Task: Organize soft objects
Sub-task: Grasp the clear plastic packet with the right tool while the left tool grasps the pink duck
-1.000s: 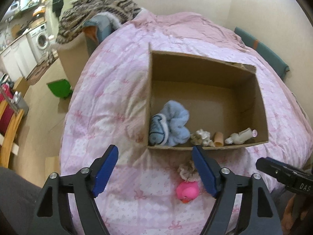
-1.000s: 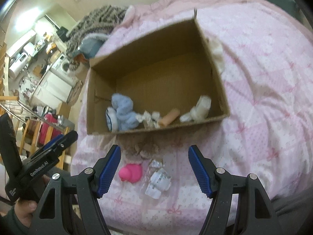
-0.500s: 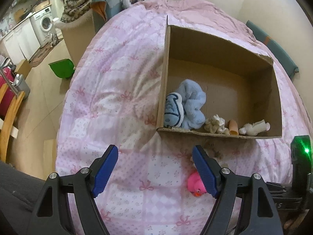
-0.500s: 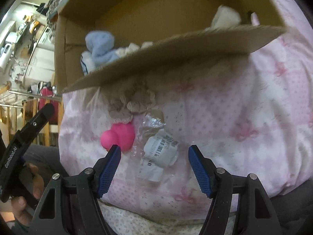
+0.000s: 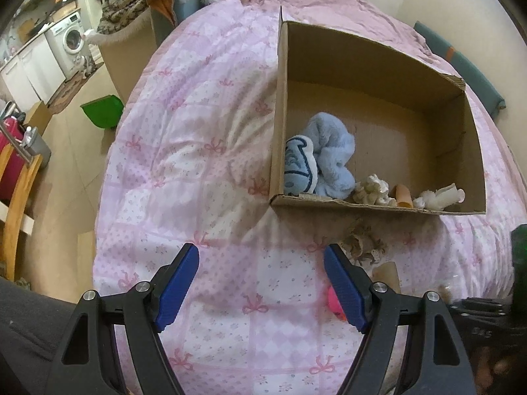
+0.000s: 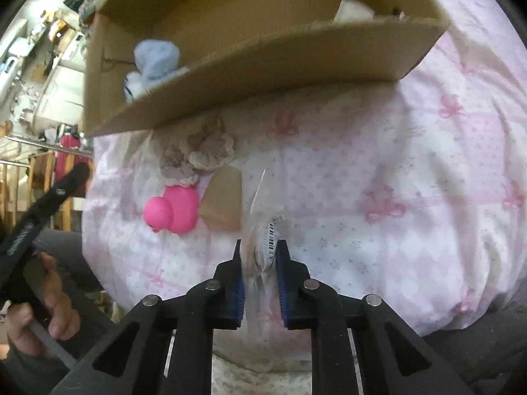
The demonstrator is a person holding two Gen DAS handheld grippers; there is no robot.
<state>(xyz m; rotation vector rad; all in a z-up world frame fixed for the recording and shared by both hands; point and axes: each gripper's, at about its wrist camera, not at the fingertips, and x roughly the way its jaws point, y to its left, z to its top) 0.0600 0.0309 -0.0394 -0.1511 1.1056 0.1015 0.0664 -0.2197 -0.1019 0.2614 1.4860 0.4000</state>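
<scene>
Just in front of the box [image 6: 257,65], on the bed [image 6: 411,164], the right claw [image 6: 258,253] is closing on a clear packet [image 6: 268,230] with a barcode label; packet sits between the blue pads, which look to be touching the crinkled film on both sides. Left claw [image 5: 262,283] hangs spread wide over bare quilt, left of the box front, nothing between its pads.

Still outside the box, near its front wall: crochet piece [image 6: 197,154] closest to the wall, pink duck [image 6: 171,209] just below it, tan card [image 6: 224,199] right beside the duck, packet next to the card. Already inside the box: blue towel [image 5: 324,161] in the left front corner, plus small white and tan bits along the front wall (too small to name).

Risks, as I judge them:
- Grip looks to be on loose film, not on the contents, so the packet may slide out or swing when lifted.
- Slick plastic plus narrow pads: it may squirt sideways as the squeeze finishes.
- Pads sit low on soft quilt, so they may catch bedding along with the packet.
- Box front wall is tall and close; a low carry would clip the rim and knock the packet loose.
- Card edge lies near the packet and could get dragged.
</scene>
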